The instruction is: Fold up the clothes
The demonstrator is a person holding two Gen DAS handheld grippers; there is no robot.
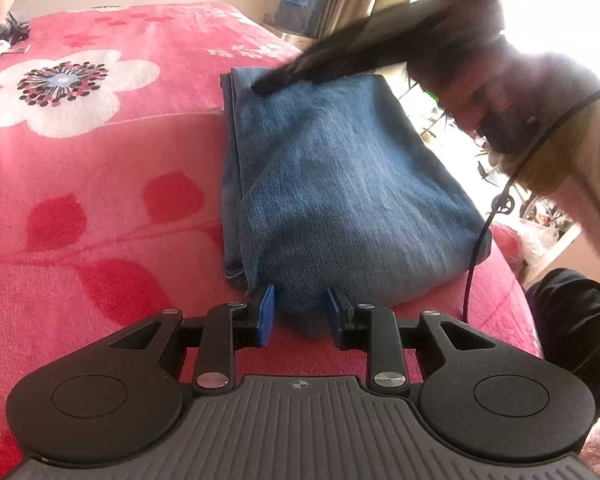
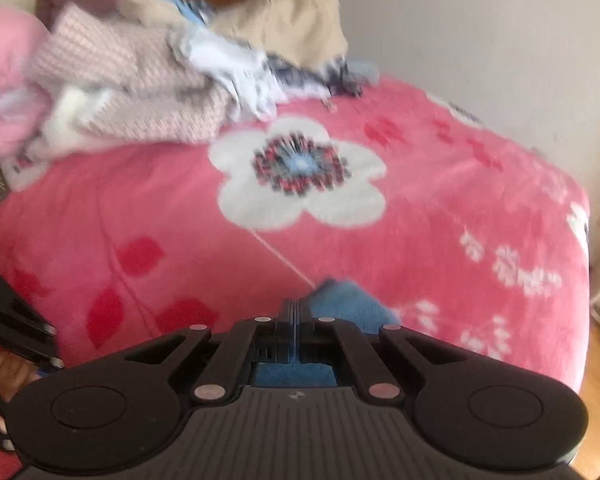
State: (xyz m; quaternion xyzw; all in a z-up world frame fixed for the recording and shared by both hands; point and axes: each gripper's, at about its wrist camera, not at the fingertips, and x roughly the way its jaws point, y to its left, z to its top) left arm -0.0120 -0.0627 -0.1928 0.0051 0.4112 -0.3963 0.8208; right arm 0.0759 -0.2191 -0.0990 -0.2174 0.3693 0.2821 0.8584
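**Blue jeans almost folded on the pink bed**

The folded jeans [image 1: 340, 184] lie on the pink blanket [image 1: 100, 200], near its right edge. The left gripper [image 1: 301, 312] pinches the near end of the jeans, and the cloth bulges between its two blue pads [image 1: 266, 312]. The right gripper [image 1: 284, 80] shows in the left view as a dark blur on the far end of the jeans. Its jaws are clenched tight together, and no cloth can be seen between them.

What could go wrong? The left gripper holds only a small bunch of cloth. A hard pull might drag the whole bundle and open the fold. The jeans also sit close to the side of the bed, so a push could send them toward the floor. A black cable [image 1: 484, 232] hangs just beside the jeans and might catch on them.

The left view shows the whole jeans bundle and both grippers. The right view shows only a small blue corner of the jeans [image 2: 348, 300] past the right gripper [image 2: 295, 312]. But it shows a messy pile of clothes [image 2: 160, 80] at the far side of the bed, which likely waits to be folded. The left view shows barely any of that pile.
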